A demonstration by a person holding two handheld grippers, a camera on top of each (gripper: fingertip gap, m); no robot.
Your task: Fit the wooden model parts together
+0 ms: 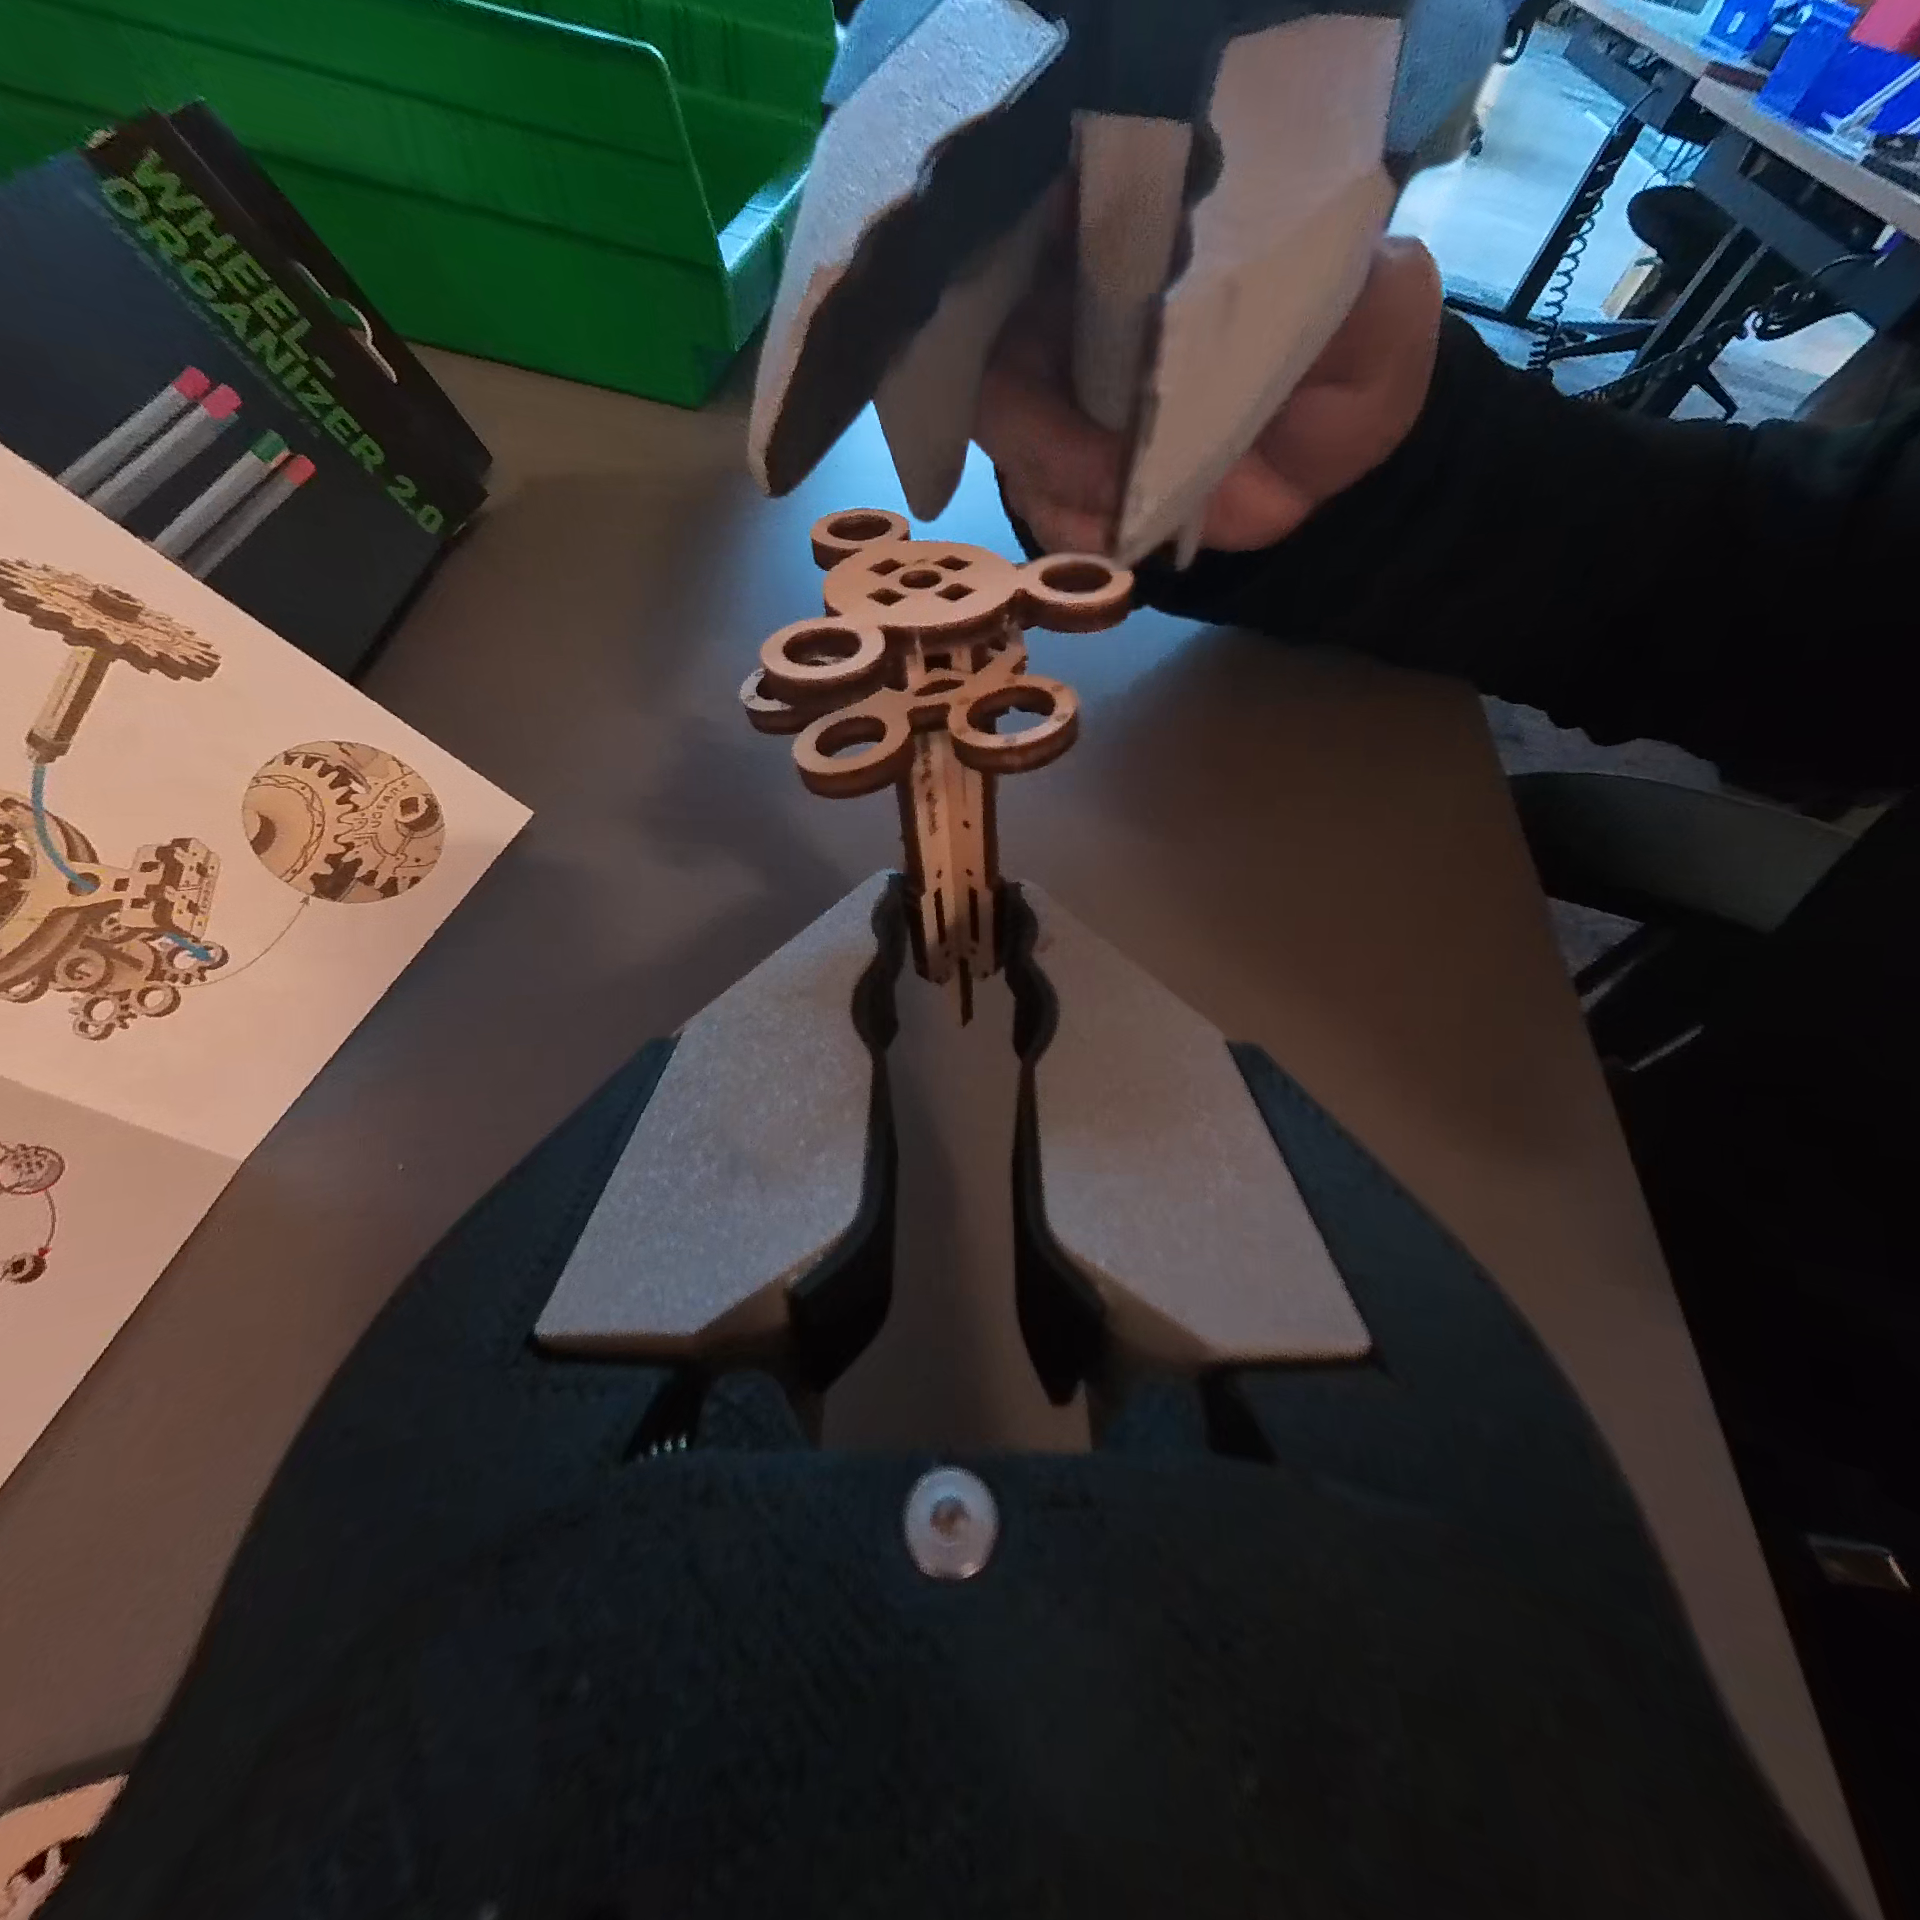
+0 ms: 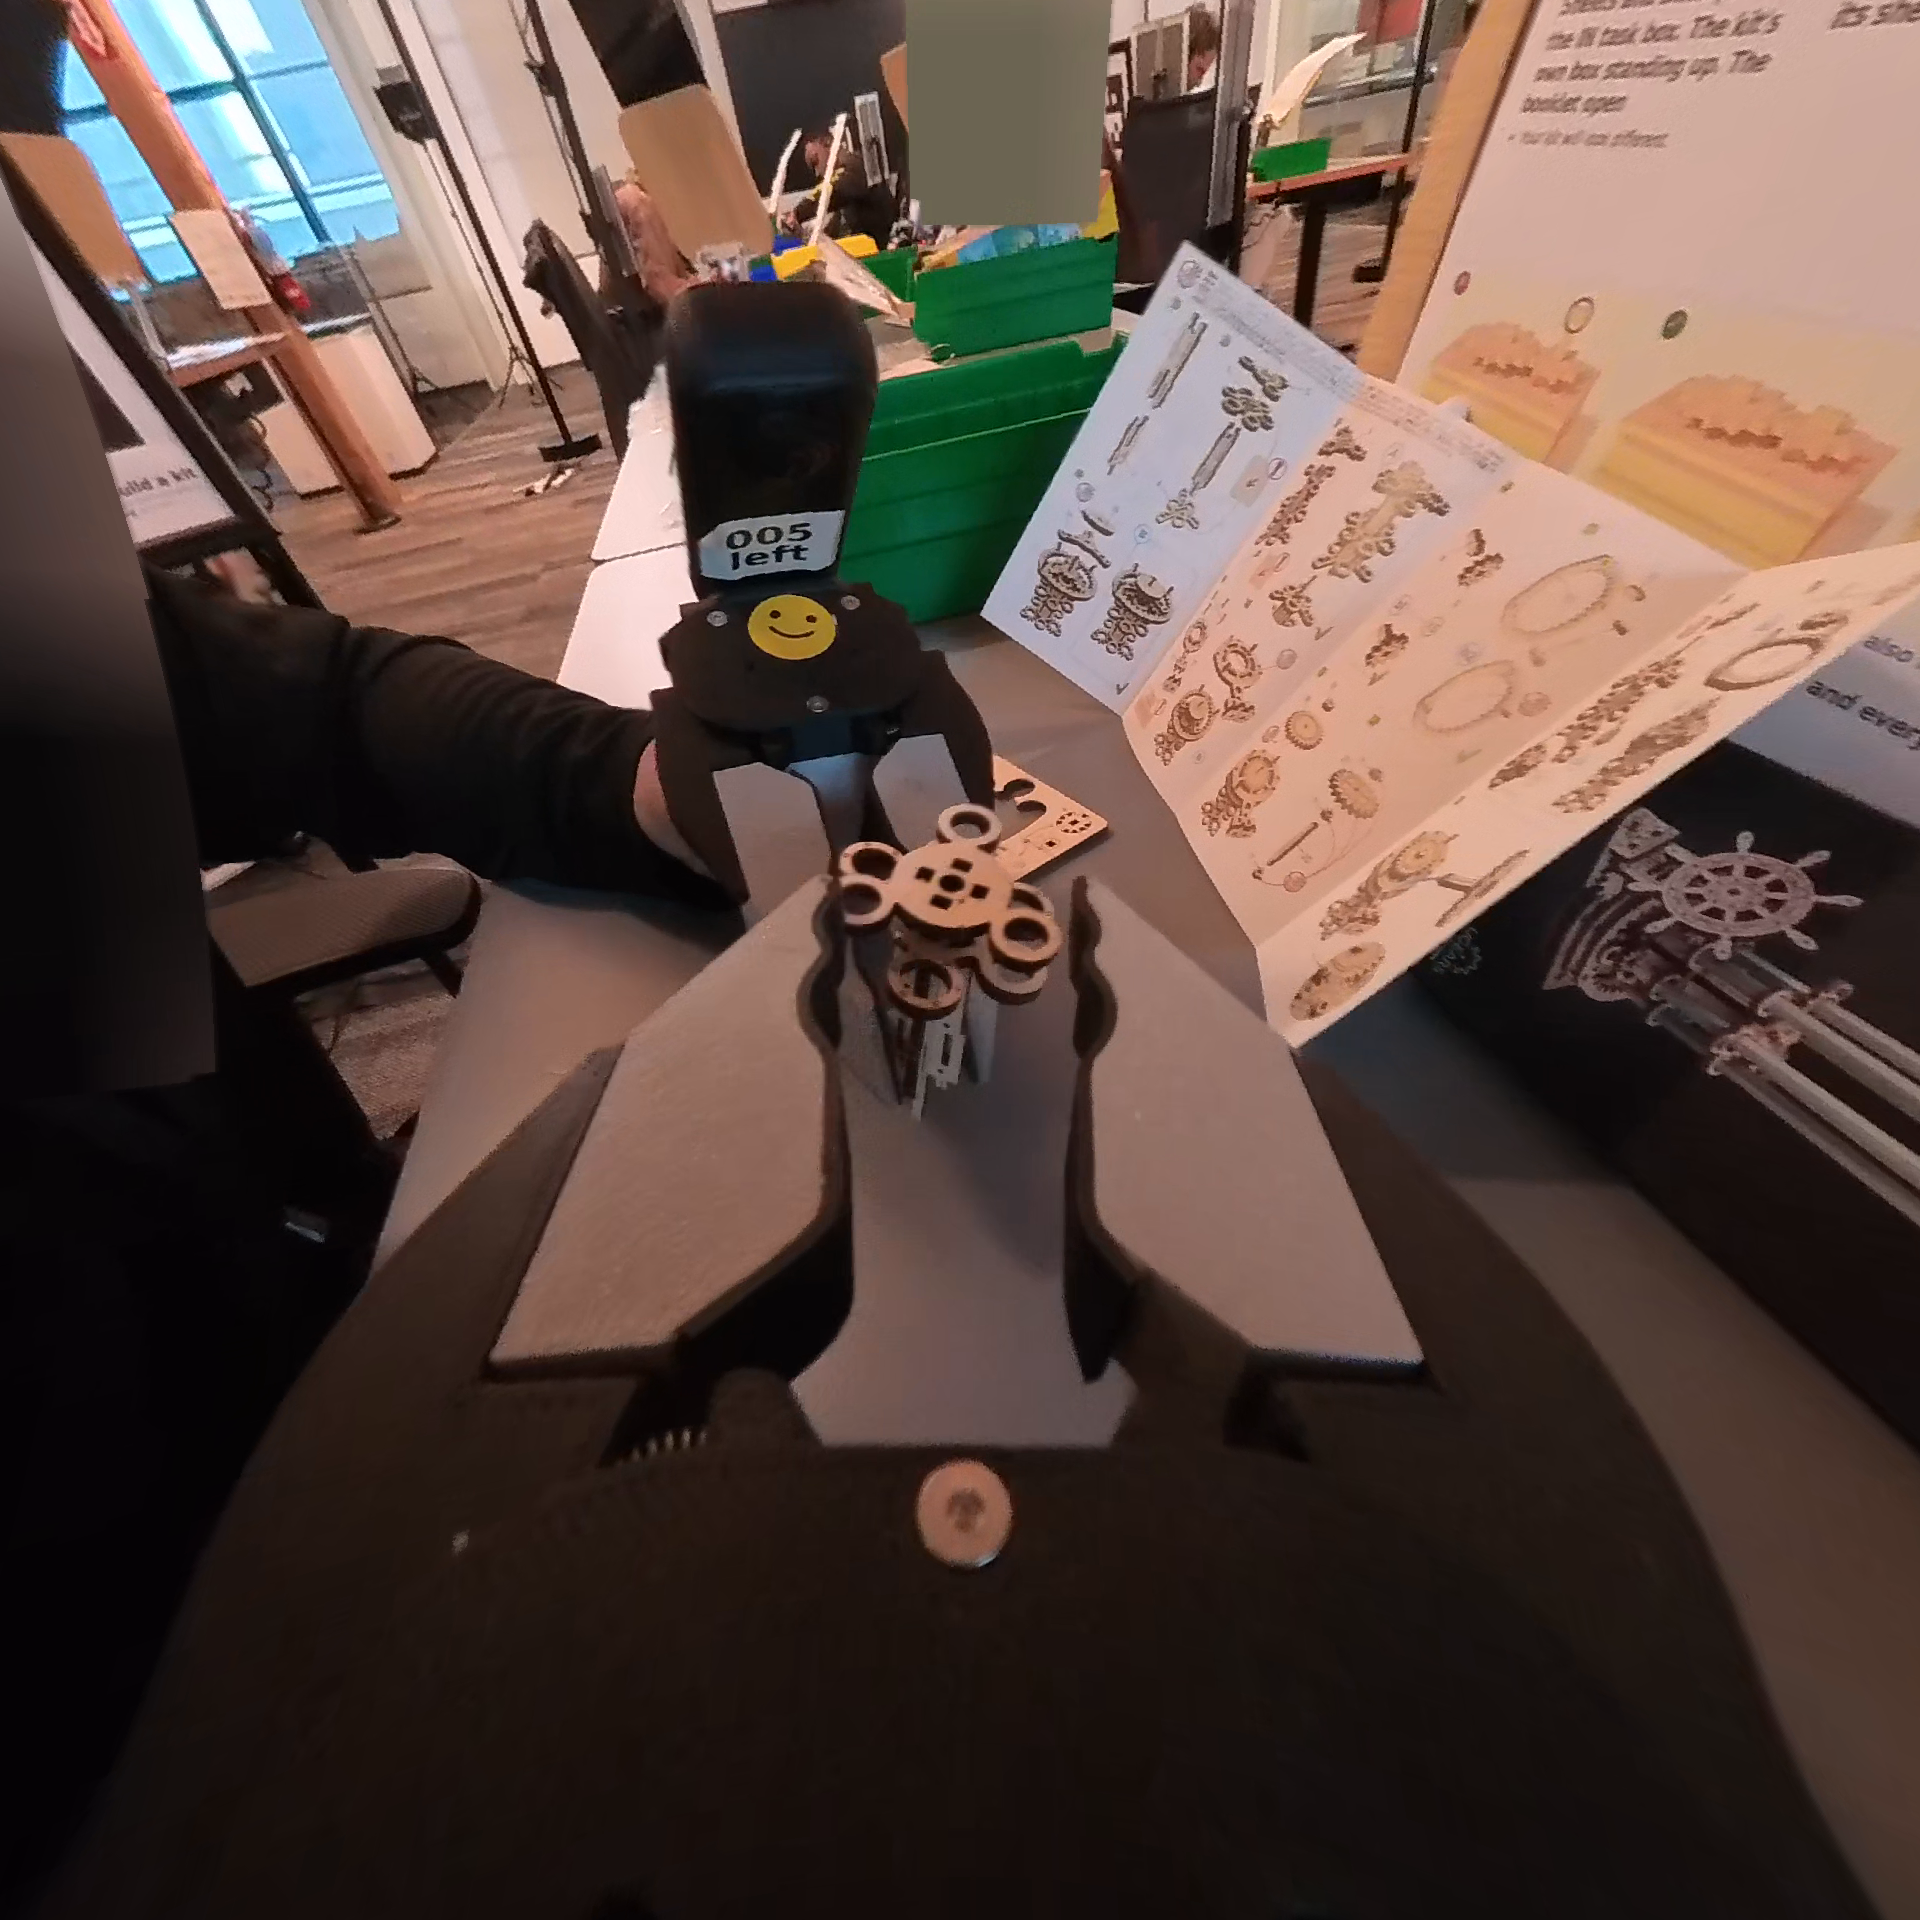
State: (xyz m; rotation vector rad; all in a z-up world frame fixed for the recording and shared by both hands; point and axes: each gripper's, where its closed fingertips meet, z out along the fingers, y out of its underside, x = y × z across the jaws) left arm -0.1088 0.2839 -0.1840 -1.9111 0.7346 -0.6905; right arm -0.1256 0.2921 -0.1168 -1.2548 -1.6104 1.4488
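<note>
Left gripper (image 1: 951, 914) clamps square stem of tan laser-cut wooden ring-lobed assembly (image 1: 914, 644); right gripper (image 2: 951, 935) agape, empty, straddling it. Risk: careless squeeze snaps thin lobes.

A shared workshop: rows of desks (image 2: 1340, 177), green bins (image 2: 977, 457), a tripod (image 2: 540, 343), big windows (image 2: 239, 125), people working behind.

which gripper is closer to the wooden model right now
Left. The left gripper is clamped on the wooden model's stem; the right gripper sits open around its ringed top, not gripping.
</note>
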